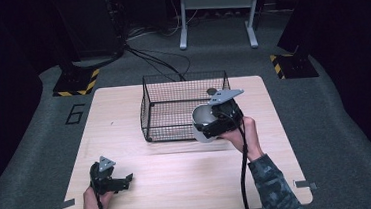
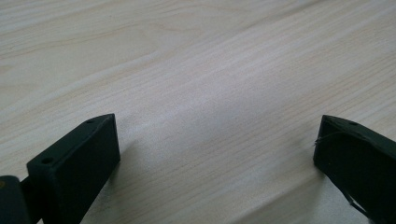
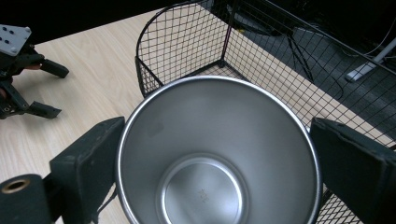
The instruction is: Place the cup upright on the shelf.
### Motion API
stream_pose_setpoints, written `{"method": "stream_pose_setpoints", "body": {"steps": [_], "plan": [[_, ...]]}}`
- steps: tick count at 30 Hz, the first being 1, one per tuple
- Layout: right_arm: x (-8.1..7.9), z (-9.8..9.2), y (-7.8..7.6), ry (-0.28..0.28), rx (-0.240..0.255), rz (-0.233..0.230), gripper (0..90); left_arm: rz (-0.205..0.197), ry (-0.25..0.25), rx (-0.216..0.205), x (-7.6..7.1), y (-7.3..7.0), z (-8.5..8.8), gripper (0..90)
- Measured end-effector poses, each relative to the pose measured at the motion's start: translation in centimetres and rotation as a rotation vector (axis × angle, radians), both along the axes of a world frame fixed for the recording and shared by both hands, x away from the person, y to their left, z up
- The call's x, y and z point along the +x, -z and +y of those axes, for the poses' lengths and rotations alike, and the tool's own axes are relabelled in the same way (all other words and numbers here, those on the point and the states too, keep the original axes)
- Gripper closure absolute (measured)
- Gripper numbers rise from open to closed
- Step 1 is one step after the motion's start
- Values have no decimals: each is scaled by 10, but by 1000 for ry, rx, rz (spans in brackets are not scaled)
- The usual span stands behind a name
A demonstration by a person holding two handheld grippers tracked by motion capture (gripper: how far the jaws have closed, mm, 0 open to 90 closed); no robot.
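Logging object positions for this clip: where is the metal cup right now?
The metal cup sits clamped between the right gripper jaws, held at the front right corner of the wire basket, right of the table's centre in the high view.

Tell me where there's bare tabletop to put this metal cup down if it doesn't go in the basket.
The table is bare left of the wire basket, and along the front strip between the left gripper and the right gripper. It is crowded at the basket's front right corner, where the right gripper holds the metal cup.
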State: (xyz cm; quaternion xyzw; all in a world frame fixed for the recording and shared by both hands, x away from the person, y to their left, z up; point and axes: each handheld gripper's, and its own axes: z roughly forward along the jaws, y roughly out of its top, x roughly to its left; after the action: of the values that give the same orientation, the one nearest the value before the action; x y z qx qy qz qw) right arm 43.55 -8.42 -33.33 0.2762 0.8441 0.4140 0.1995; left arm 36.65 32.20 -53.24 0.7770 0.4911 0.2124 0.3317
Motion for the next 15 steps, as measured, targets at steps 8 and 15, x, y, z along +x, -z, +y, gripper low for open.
{"method": "stream_pose_setpoints", "body": {"steps": [8, 15], "plan": [[9, 3, -5, 8, 5, 2, 59, 0, 0, -1, 0, 0, 0, 3], [23, 10, -10, 13, -2, 4, 60, 0, 1, 0, 0, 0, 0, 3]]}}
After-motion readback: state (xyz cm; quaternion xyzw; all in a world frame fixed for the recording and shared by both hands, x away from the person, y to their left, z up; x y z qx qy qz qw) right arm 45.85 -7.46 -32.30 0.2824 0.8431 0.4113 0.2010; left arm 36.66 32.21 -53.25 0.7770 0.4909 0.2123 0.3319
